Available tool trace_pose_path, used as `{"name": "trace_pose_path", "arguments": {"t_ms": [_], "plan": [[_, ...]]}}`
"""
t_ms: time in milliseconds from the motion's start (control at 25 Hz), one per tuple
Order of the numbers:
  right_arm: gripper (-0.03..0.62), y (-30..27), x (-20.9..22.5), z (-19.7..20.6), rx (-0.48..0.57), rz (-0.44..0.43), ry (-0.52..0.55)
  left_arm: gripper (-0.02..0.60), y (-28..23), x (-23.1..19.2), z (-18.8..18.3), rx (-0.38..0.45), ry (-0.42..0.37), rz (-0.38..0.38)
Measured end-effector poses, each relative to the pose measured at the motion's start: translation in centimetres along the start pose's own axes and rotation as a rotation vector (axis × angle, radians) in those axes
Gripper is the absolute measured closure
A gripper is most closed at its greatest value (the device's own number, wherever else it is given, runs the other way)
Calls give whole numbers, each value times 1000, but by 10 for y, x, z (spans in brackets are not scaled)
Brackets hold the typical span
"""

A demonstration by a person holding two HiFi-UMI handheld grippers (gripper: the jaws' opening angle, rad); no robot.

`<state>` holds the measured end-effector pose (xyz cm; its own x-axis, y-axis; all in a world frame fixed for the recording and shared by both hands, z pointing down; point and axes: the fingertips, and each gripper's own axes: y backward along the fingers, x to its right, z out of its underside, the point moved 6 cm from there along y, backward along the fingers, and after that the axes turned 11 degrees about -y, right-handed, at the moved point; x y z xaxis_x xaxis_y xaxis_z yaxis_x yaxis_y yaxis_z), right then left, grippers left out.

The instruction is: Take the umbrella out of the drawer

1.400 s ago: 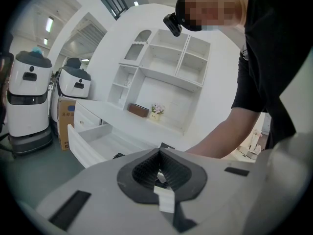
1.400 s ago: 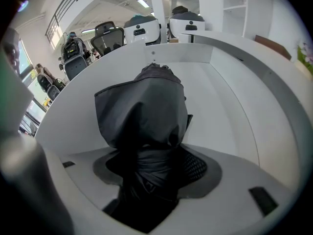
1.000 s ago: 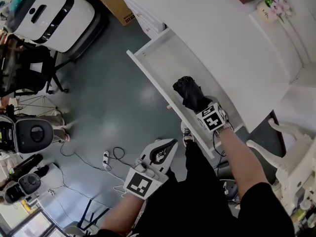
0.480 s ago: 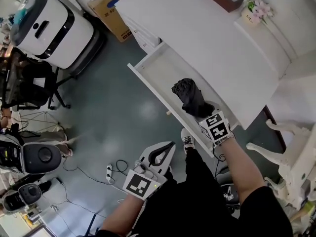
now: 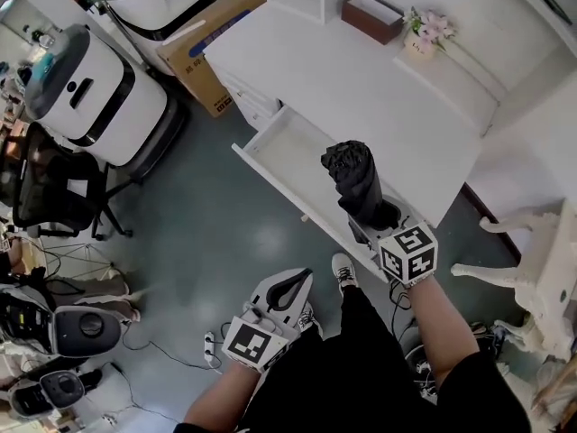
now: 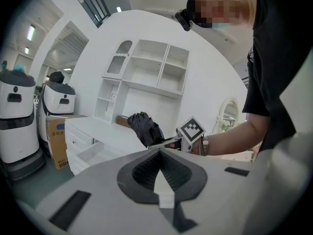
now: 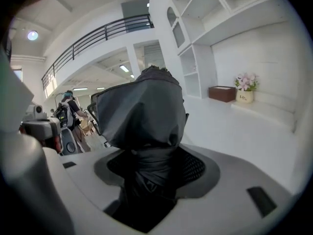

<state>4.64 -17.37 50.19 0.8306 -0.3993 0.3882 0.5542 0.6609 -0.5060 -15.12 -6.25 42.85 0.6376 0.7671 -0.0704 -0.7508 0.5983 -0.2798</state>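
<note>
Right gripper (image 5: 386,226) fingers pinching folded black fabric umbrella (image 5: 354,180), held above open white drawer (image 5: 275,148), left gripper (image 5: 300,280) fingers seemingly pressed together, empty

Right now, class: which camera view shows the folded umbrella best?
The head view: the whole umbrella shows, gripped by the right tongs above the drawer. The left gripper view shows it small; the right gripper view, only close-up fabric.

no legible text, cardboard box (image 5: 209,36) print blurred
</note>
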Motion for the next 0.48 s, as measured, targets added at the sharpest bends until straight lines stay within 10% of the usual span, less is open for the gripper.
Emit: {"name": "trace_pose_path", "arguments": {"t_ms": [480], "plan": [[345,87,-82,-27,284,-27,-44,584,56,11,-11,60,-38,-1]]}}
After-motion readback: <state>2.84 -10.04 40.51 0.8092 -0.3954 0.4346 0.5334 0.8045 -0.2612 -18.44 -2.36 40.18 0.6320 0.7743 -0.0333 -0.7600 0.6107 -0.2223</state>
